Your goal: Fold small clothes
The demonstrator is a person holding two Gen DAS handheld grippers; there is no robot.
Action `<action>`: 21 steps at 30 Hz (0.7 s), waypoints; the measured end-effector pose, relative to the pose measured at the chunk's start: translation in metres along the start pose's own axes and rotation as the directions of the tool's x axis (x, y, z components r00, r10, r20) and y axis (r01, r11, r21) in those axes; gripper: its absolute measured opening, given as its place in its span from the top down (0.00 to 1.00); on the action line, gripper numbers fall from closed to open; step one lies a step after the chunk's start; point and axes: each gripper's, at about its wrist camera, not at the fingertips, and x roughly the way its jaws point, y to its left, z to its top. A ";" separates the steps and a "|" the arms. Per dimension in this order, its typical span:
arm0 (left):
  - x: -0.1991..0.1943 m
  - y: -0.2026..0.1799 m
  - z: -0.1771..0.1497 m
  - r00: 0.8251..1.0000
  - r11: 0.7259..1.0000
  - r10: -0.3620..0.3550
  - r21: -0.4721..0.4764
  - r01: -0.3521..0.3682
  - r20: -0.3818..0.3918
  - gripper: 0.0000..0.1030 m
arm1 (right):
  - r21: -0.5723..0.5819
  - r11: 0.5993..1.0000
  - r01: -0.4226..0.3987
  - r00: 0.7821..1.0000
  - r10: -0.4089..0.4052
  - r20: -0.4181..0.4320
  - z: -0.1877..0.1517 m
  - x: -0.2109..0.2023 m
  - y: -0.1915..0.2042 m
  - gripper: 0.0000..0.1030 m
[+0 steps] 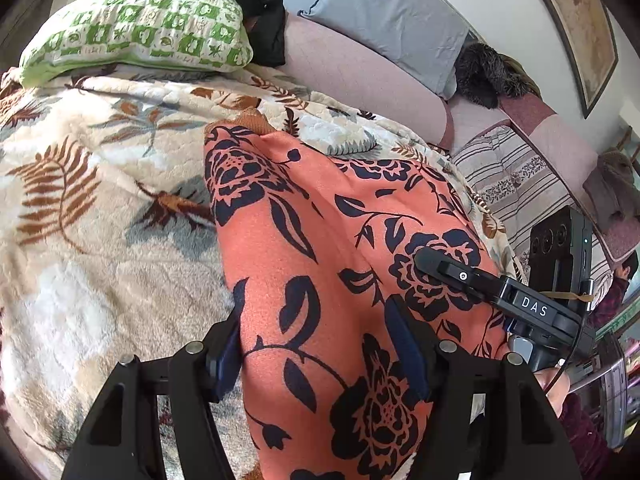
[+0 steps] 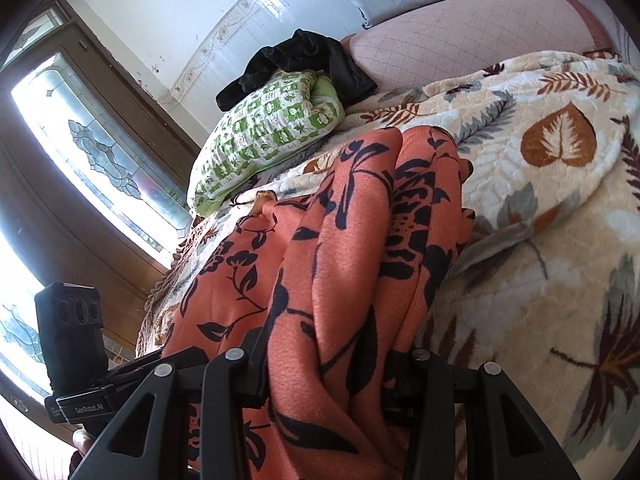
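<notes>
The left gripper (image 1: 320, 356) and the right gripper (image 2: 328, 372) each clamp a bunched fold of the orange floral garment (image 1: 320, 220), which trails onto the leaf-print blanket (image 1: 100, 200) toward the green pillow (image 1: 140, 28). Gripper housings read "DAS" and "GenRobot.AI".

The left wrist camera sits just behind the left gripper (image 1: 320, 360) and looks down along it, very close to the orange flowered cloth (image 1: 320, 240). It faces across the bed (image 1: 80, 200) toward the green pillow (image 1: 140, 28) and the wall. The right wrist camera sits behind the right gripper (image 2: 328, 376), just as close, facing the same pillow (image 2: 264, 136) and a window (image 2: 100, 152). Both views share the cloth (image 2: 340, 240), the leafy blanket, the pillow, and each shows the other gripper.
</notes>
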 end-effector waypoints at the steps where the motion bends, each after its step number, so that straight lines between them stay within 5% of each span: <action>1: 0.005 0.001 -0.003 0.999 1.000 0.021 -0.001 -0.022 -0.024 0.35 | 0.021 1.000 0.001 1.000 -0.001 -0.004 -0.008 0.002 -0.005 0.58; 4: 0.023 0.004 -0.014 0.985 0.990 0.140 0.008 -0.140 -0.103 0.34 | 0.072 0.994 0.082 0.993 -0.076 -0.086 -0.026 0.021 -0.022 0.48; 8: 0.007 0.004 -0.015 0.984 0.988 0.153 -0.016 -0.155 -0.091 0.31 | 0.177 0.976 0.127 0.989 -0.111 -0.099 -0.023 0.007 -0.040 0.38; 12: -0.022 0.009 0.000 0.982 0.981 0.187 -0.042 -0.187 0.007 0.24 | 0.123 0.969 0.217 0.974 -0.222 0.036 -0.002 -0.048 -0.028 0.36; 14: -0.022 0.005 0.018 0.969 0.970 0.243 -0.037 -0.242 0.034 0.23 | 0.098 0.980 0.172 0.977 -0.182 0.107 0.008 -0.066 -0.021 0.35; 17: 0.000 0.000 0.046 0.947 0.948 0.320 -0.009 -0.319 0.021 0.22 | 0.066 0.995 0.076 0.991 -0.082 0.102 0.023 -0.061 -0.008 0.62; 21: 0.056 0.019 0.064 0.896 0.904 0.425 0.007 -0.428 -0.132 0.22 | 0.110 0.990 0.083 0.997 -0.082 -0.015 0.030 -0.005 -0.006 0.65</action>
